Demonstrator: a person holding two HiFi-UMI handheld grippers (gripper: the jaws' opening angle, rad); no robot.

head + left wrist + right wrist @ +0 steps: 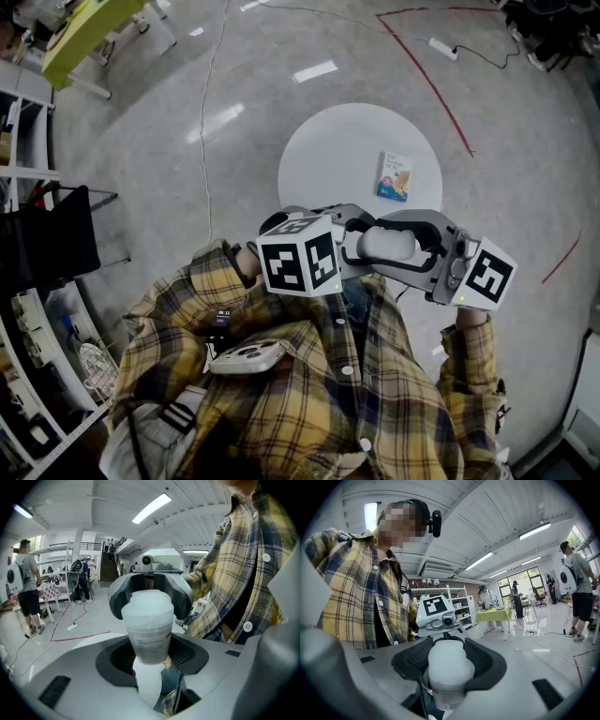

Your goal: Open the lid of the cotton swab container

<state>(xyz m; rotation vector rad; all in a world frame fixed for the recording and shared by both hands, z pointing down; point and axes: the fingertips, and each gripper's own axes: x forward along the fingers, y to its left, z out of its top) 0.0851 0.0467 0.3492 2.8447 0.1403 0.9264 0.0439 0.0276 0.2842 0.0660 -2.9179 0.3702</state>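
A white translucent cotton swab container (387, 244) hangs in the air in front of my chest, lying level between both grippers. My left gripper (354, 246) is shut on its labelled body (150, 641). My right gripper (424, 246) comes from the opposite side, and its dark pads (487, 660) close round the domed lid (449, 660). In the left gripper view the lid (149, 604) sits inside the right gripper's dark jaws at the far end. The left gripper's marker cube (437, 607) faces the right gripper's camera. The seam between lid and body is hard to make out.
Below the grippers stands a round white table (328, 159) with a small printed packet (395, 176) on it. A red line (431, 84) and a power strip (442, 47) lie on the floor. Shelves (23, 178) line the left side. People stand far off in the room.
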